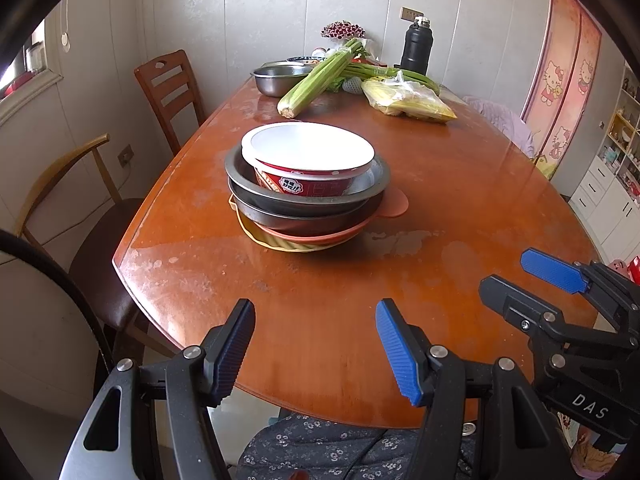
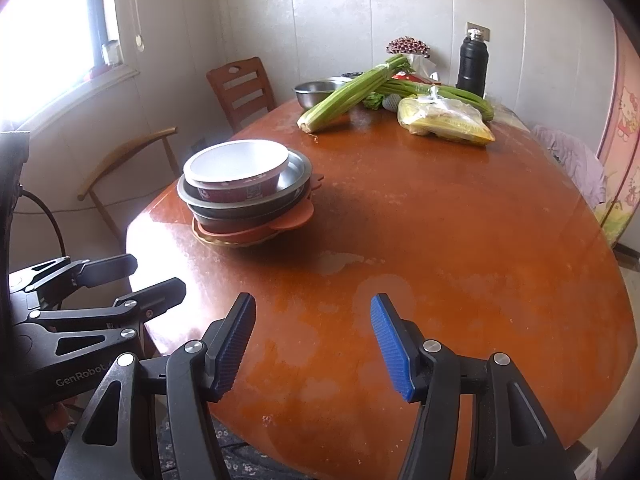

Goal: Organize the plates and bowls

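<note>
A stack of dishes stands on the brown table (image 1: 460, 208), left of its middle. On top is a red and white paper bowl (image 1: 308, 152) (image 2: 238, 168). It sits inside two nested metal pans (image 1: 304, 200) (image 2: 244, 204). Under them lie an orange plate (image 1: 394, 206) (image 2: 296, 218) and a yellow plate (image 1: 280, 245). My left gripper (image 1: 316, 344) (image 2: 140, 280) is open and empty over the near table edge, well short of the stack. My right gripper (image 2: 312, 340) (image 1: 520, 280) is also open and empty, just to the right of the left one.
At the far end lie a steel bowl (image 1: 276, 78), celery stalks (image 1: 316, 80), a bag of corn (image 1: 408, 100) and a black flask (image 1: 417, 46). Two chairs (image 1: 168, 88) (image 1: 80, 200) stand along the table's left side. A person's floral-clothed lap (image 1: 320, 448) is below the near edge.
</note>
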A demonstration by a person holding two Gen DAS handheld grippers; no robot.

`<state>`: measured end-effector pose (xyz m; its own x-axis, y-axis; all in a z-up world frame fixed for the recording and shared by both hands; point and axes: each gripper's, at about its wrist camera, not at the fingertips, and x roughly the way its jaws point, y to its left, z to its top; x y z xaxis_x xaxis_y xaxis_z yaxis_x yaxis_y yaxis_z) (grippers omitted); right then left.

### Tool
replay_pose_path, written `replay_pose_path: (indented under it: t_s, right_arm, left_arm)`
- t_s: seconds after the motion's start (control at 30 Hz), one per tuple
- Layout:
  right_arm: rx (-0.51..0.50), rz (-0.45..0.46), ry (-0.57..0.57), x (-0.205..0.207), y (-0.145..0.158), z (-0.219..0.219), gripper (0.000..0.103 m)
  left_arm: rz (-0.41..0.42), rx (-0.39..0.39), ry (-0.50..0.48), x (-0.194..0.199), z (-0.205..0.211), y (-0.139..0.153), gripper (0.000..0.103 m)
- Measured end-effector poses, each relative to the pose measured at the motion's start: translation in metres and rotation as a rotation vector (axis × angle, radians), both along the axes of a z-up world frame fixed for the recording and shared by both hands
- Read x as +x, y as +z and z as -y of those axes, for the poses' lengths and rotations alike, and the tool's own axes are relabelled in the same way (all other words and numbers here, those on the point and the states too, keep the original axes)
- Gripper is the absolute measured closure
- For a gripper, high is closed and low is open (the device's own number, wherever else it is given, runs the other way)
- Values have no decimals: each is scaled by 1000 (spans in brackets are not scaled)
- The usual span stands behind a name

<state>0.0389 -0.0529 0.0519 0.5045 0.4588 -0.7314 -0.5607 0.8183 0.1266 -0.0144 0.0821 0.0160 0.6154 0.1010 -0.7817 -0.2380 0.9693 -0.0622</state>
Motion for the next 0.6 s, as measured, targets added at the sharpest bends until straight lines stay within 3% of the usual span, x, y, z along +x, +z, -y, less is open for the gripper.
replay_pose_path:
  t_s: [0.6]
  right_arm:
    - [-3,-12,-4,0,-3,1,41]
  left_arm:
    - [-9,-4,7,3,-3,-2,40]
